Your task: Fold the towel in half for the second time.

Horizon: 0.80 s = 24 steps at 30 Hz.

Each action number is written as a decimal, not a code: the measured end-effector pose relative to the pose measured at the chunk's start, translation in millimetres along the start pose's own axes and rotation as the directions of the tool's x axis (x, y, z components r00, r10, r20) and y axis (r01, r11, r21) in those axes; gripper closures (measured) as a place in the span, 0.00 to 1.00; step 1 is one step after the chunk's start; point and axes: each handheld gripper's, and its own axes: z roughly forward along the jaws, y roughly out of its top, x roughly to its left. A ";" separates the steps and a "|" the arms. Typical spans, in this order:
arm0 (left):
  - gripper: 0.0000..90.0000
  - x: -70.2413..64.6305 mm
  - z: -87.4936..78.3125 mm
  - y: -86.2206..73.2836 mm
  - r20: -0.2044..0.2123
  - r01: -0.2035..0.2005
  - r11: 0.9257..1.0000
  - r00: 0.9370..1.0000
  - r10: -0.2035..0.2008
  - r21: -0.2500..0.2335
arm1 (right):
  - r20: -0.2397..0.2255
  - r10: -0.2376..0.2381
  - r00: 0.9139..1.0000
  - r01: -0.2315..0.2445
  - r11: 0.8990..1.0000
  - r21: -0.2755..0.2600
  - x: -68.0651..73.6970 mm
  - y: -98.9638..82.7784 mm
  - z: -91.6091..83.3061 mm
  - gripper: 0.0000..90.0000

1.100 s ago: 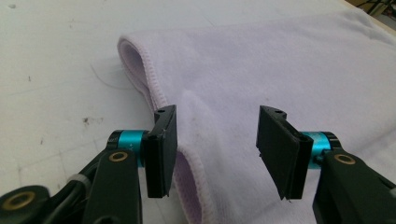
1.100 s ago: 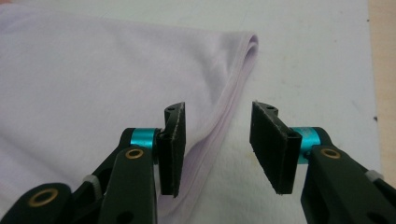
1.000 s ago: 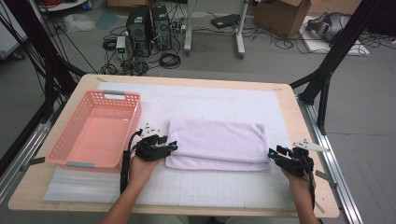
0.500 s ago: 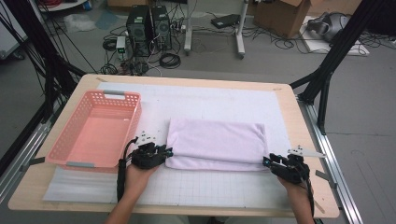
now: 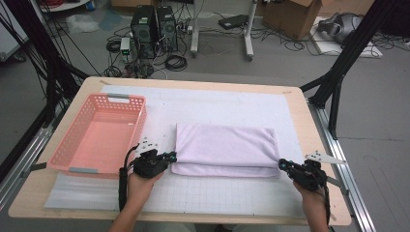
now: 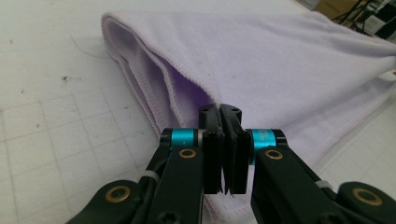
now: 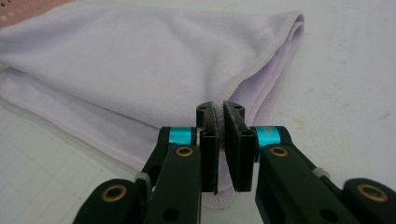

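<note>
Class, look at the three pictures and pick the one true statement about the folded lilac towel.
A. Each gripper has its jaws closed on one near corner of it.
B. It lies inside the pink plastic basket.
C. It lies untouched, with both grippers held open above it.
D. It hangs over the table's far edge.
A: the folded lilac towel lies flat on the white mat beside the pink plastic basket, and the left gripper and right gripper each pinch a near corner.

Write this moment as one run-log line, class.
left gripper: jaws just closed on towel near-left corner | right gripper: jaws just closed on near-right corner | towel: folded, flat | basket: empty
</note>
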 end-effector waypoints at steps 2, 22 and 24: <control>0.96 -3.1 -5.5 -3.5 0.010 0.014 1.000 1.000 -0.014 -0.007 | -0.003 0.006 1.000 -0.006 1.000 -0.004 -0.8 -0.6 -3.9 0.94; 0.78 -5.5 -2.1 -3.3 -0.071 -0.047 0.999 0.996 0.046 -0.006 | 0.096 -0.043 0.995 0.046 0.998 -0.038 3.7 -3.7 -24.1 0.77; 0.79 -3.5 7.3 -1.5 -0.051 -0.049 0.999 0.997 0.050 0.013 | 0.075 -0.100 0.992 0.102 0.995 -0.022 9.1 -0.9 -14.7 0.88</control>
